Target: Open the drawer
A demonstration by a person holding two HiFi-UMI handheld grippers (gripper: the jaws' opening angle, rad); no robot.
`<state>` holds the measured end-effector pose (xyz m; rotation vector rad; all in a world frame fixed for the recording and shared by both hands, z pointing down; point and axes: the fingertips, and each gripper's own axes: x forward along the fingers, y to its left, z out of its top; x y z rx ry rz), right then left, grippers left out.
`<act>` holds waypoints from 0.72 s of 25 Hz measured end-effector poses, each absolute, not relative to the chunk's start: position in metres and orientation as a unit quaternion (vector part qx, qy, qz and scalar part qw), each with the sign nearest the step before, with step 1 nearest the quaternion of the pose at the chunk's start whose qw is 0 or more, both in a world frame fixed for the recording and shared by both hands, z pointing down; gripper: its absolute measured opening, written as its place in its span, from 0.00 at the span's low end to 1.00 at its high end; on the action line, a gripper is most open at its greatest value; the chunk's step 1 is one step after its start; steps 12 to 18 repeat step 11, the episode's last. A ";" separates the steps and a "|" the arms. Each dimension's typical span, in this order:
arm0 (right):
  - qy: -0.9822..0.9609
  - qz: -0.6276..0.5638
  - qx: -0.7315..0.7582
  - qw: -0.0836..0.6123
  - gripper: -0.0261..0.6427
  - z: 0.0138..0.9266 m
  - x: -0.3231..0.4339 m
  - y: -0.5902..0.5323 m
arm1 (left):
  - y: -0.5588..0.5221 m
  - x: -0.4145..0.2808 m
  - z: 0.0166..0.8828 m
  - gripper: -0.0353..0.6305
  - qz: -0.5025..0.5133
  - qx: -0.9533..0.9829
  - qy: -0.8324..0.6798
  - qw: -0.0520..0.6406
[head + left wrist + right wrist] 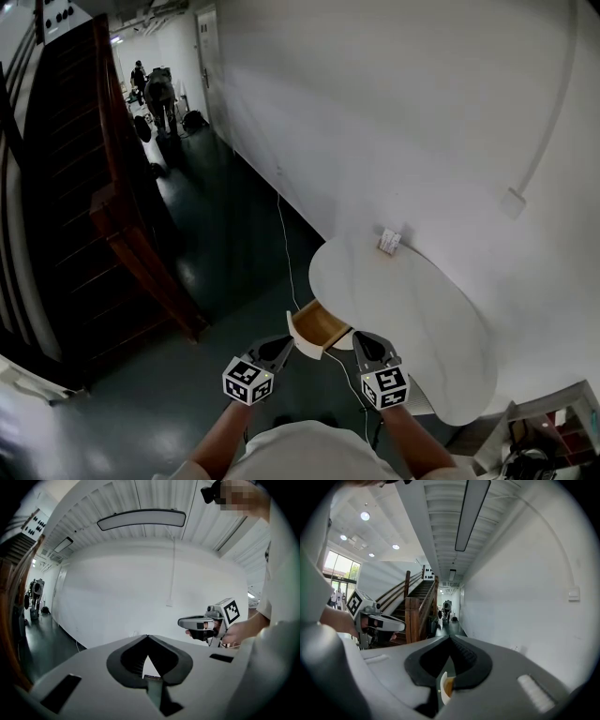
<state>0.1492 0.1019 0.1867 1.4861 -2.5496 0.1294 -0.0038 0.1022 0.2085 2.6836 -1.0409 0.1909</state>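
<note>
Showing small white-fronted drawer with tan wooden inside [320, 325], pulled out from rim of smooth rounded white table [403, 300], left claw [284, 345] closed, empty, beside its left, right claw [357, 337] closed, empty, beside its right, glossy dark floor [225, 262] open leftward

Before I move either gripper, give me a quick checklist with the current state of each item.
1. Drawer pulled out of the white table: ok.
2. Left gripper shut with nothing between its jaws: ok.
3. Right gripper shut with nothing between its jaws: ok.
4. Both grippers clear of the drawer front: cannot tell.
5. White cable clear of the drawer: cannot tell.
</note>
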 end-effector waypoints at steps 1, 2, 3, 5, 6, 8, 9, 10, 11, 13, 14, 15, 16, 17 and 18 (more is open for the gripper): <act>-0.859 0.044 0.501 0.094 0.06 0.187 0.150 0.102 | 0.103 -0.003 0.209 0.06 0.066 0.923 -0.358 0.128; -0.859 0.044 0.501 0.094 0.06 0.187 0.151 0.102 | 0.103 -0.003 0.209 0.06 0.066 0.923 -0.357 0.128; -0.859 0.044 0.501 0.095 0.06 0.187 0.151 0.102 | 0.103 -0.002 0.210 0.06 0.067 0.923 -0.357 0.129; -0.860 0.044 0.498 0.098 0.06 0.188 0.150 0.102 | 0.103 -0.003 0.211 0.06 0.067 0.922 -0.358 0.130; -0.861 0.044 0.497 0.100 0.06 0.189 0.150 0.102 | 0.103 -0.002 0.211 0.06 0.067 0.922 -0.357 0.131; -0.861 0.042 0.495 0.103 0.06 0.191 0.151 0.102 | 0.102 -0.001 0.212 0.06 0.068 0.922 -0.357 0.131; -0.861 0.042 0.495 0.104 0.06 0.192 0.152 0.102 | 0.102 0.000 0.213 0.06 0.068 0.923 -0.357 0.131; -0.861 0.042 0.495 0.104 0.06 0.193 0.152 0.102 | 0.102 0.000 0.214 0.06 0.069 0.923 -0.356 0.131; -0.861 0.042 0.495 0.105 0.06 0.194 0.153 0.102 | 0.102 0.000 0.215 0.06 0.069 0.923 -0.356 0.131; -0.861 0.042 0.495 0.105 0.06 0.194 0.153 0.102 | 0.102 0.000 0.215 0.06 0.069 0.923 -0.356 0.131; -0.861 0.042 0.495 0.105 0.06 0.194 0.153 0.102 | 0.102 0.000 0.215 0.06 0.069 0.923 -0.356 0.131; -0.861 0.042 0.495 0.105 0.06 0.194 0.153 0.102 | 0.102 0.000 0.215 0.06 0.069 0.923 -0.356 0.131; -0.861 0.042 0.495 0.105 0.06 0.194 0.153 0.102 | 0.102 0.000 0.215 0.06 0.069 0.923 -0.356 0.131; -0.861 0.042 0.495 0.105 0.06 0.194 0.153 0.102 | 0.102 0.000 0.215 0.06 0.069 0.923 -0.356 0.131; -0.861 0.042 0.495 0.105 0.06 0.194 0.153 0.102 | 0.102 0.000 0.215 0.06 0.069 0.923 -0.356 0.131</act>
